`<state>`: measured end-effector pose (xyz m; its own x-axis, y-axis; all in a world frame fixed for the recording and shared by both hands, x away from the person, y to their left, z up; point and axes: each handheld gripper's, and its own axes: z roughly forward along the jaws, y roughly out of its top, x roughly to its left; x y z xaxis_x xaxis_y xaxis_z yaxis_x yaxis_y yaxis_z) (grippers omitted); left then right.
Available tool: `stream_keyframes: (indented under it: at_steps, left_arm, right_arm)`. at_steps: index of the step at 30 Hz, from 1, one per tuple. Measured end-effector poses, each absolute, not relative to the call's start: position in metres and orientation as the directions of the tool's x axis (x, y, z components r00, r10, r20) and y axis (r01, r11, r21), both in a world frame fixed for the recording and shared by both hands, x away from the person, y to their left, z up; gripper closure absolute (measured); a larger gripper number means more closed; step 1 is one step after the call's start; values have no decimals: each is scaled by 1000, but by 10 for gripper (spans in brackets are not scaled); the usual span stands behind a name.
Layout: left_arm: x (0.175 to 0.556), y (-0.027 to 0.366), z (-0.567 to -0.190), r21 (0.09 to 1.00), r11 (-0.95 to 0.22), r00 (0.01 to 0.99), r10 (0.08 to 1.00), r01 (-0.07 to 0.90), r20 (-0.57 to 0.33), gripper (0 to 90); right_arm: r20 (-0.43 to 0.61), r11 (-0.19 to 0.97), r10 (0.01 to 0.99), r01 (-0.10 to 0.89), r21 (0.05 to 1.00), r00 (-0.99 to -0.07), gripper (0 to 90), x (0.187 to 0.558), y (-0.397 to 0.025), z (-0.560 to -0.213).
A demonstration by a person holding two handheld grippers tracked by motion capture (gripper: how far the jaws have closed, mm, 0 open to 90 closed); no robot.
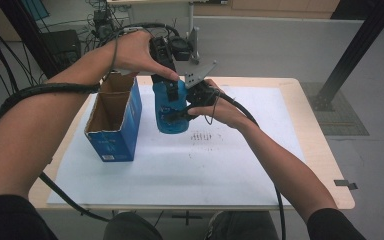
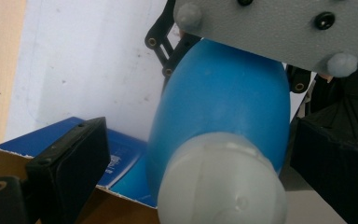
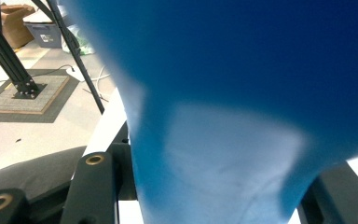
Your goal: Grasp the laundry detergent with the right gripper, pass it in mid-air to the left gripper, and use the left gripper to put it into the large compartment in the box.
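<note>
Gripping a blue bottle (image 1: 171, 112) above the white mat (image 1: 180, 165), right gripper (image 1: 192, 102) clamped around it, left gripper (image 1: 169, 87) apparently straddling its pale cap (image 2: 221, 182), open blue box (image 1: 114, 122) beside.

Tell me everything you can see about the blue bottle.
The blue bottle looks like smooth matte plastic, rounded in body, with a white cap. It is held above the white sheet, just right of the open blue box. The left gripper straddles its cap end and the right gripper grasps its body.
</note>
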<state>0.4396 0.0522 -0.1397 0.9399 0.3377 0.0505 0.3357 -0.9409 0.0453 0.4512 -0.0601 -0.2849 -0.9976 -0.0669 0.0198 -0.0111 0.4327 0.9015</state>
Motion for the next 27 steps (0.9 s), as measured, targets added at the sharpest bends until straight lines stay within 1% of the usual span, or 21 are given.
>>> stream_keyframes:
  at_steps: [27]
  left_arm:
    - [438,52,-148,24,-947,946,321,321,47,52]
  right_arm:
    - [22,425,-66,-8,905,-998,437,451,-58,-283]
